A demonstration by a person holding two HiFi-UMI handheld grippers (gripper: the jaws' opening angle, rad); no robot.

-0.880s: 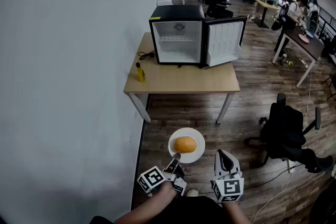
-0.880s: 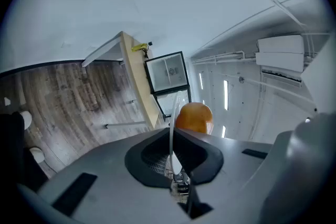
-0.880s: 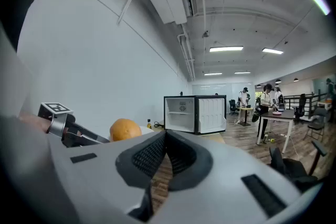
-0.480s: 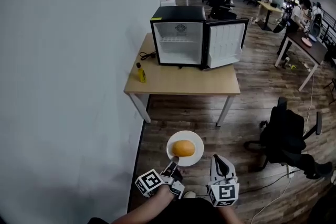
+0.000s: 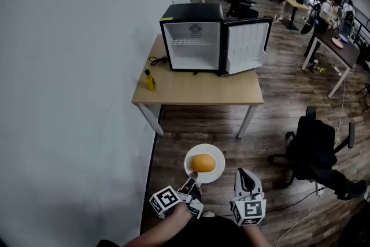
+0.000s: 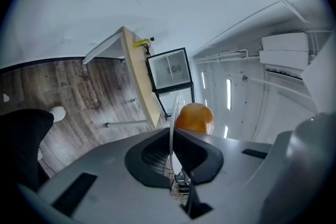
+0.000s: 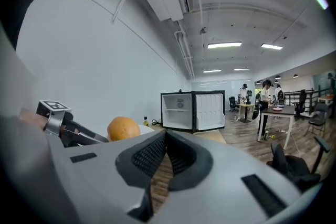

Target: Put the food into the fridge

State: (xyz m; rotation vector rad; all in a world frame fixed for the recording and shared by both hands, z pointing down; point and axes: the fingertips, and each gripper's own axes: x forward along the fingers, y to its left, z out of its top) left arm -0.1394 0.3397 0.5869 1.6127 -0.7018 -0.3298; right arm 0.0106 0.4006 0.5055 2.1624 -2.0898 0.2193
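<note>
Two grippers: both on the floor side of the table, well apart from the fridge (image 5: pixel 193 37).
Left gripper (image 5: pixel 193 179): jaws clamped on the rim of a white plate (image 5: pixel 218 154).
Food: round orange food (image 5: pixel 203 163) on that plate, well short of the fridge.
Right gripper (image 5: pixel 245 176): jaws together, empty, just beside the plate.
Fridge: door (image 5: pixel 247 46) open, standing on a wooden table (image 5: pixel 196 91).

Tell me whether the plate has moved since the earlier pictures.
No. The plate with the orange sits as far short of the wooden table's front edge as before.
</note>
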